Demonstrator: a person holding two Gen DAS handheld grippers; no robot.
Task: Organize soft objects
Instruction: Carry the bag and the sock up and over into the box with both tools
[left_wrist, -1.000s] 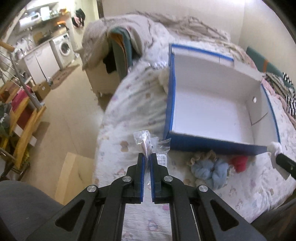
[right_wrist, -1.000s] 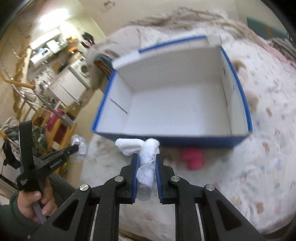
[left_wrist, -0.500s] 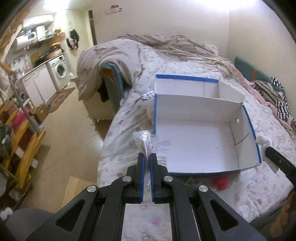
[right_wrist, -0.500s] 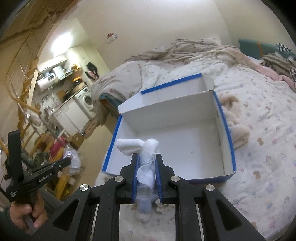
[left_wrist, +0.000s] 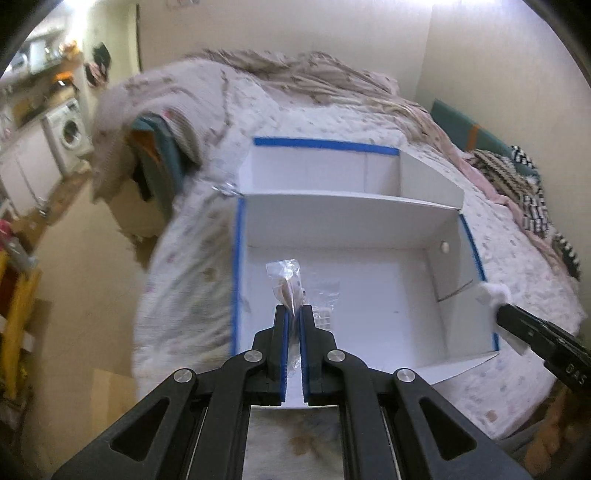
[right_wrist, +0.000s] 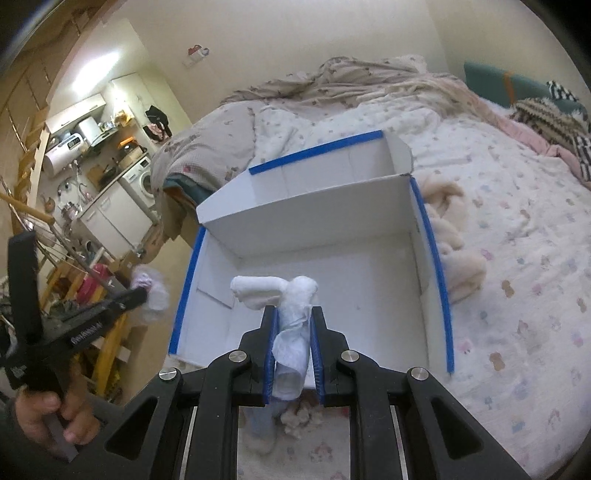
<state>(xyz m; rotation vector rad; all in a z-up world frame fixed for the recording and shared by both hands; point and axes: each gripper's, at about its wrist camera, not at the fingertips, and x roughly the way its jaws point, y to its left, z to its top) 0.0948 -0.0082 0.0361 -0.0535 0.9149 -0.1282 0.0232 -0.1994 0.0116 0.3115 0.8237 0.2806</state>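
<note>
A white cardboard box with blue tape edges (left_wrist: 236, 258) (right_wrist: 430, 236) lies open on the bed. My left gripper (left_wrist: 293, 312) is shut on a clear plastic packet (left_wrist: 286, 282) and holds it above the box's near left part. My right gripper (right_wrist: 293, 314) is shut on a white sock (right_wrist: 295, 321) that hangs down between the jaws, above the box's near edge. In the right wrist view the left gripper (right_wrist: 138, 293) shows at the left with the packet (right_wrist: 153, 295). In the left wrist view the right gripper (left_wrist: 498, 314) shows at the right with the sock (left_wrist: 493, 293).
A cream fluffy item (right_wrist: 454, 236) lies on the bed right of the box. A rumpled duvet (left_wrist: 314, 85) covers the far bed. A striped cloth (left_wrist: 532, 199) lies far right. A washing machine (left_wrist: 70, 129) and kitchen units stand at the left beyond the floor.
Both grippers have risen and moved forward over the box with their loads. The scrunchies on the bed in front of the box have dropped out of view.
</note>
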